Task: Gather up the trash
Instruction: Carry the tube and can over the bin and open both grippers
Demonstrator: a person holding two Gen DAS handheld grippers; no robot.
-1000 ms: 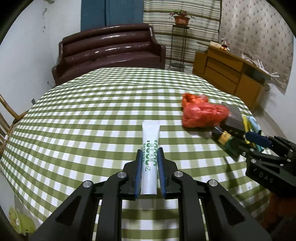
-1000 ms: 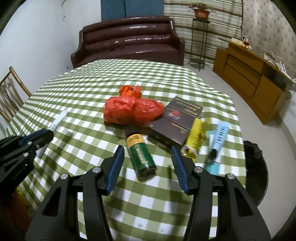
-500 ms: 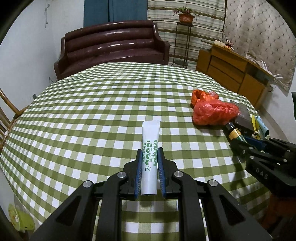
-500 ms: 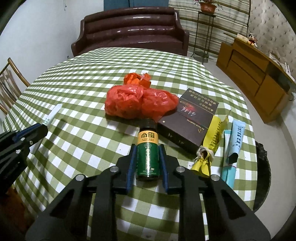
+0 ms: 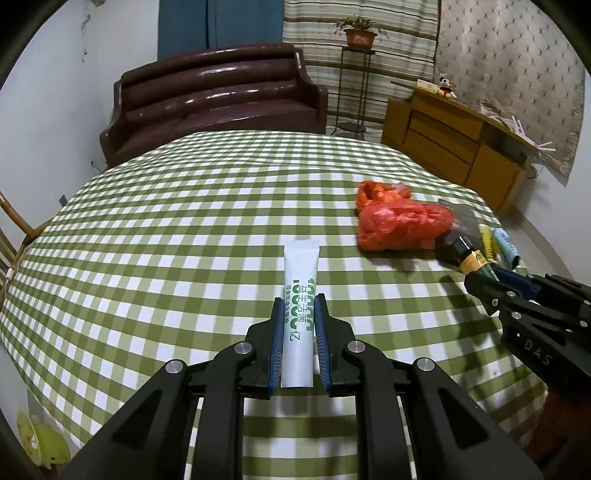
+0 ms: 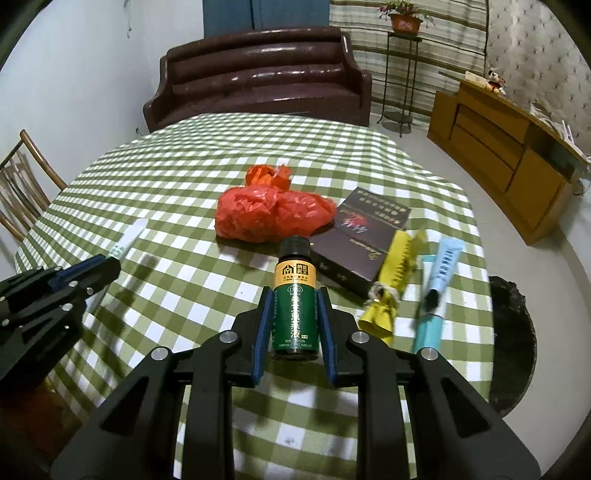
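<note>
Two black grabbers with blue pads are over a round table [image 5: 155, 229] with a green and white checked cloth, and each one has a piece of trash. The left gripper [image 5: 298, 332] is squeezed tight on a white tube [image 5: 300, 295] with green writing. The tube sticks out forward past the pads, above the cloth. The right gripper [image 6: 294, 321] is clamped on a small green bottle [image 6: 295, 306] with a gold label and a black cap. The pads press on both sides of the bottle, and its cap points away toward the middle of the table.

More trash lies on the cloth. A crumpled red plastic bag [image 6: 273, 218] sits near the middle, just past the bottle's cap. Right beside the bag is a dark flat box [image 6: 364, 236] with gold writing. Next to the box lies a yellow wrapper [image 6: 391, 280], and next to that a light blue tube [image 6: 441, 273], close to the table's edge. A dark round thing [image 6: 517, 343] is on the floor past that edge, but I cannot tell what it is.

Behind the table stands a dark brown sofa [image 5: 214, 96]. A wooden cabinet [image 5: 454, 140] is off to the right by the wall, and a potted plant [image 5: 360, 33] sits high on a thin metal stand.
</note>
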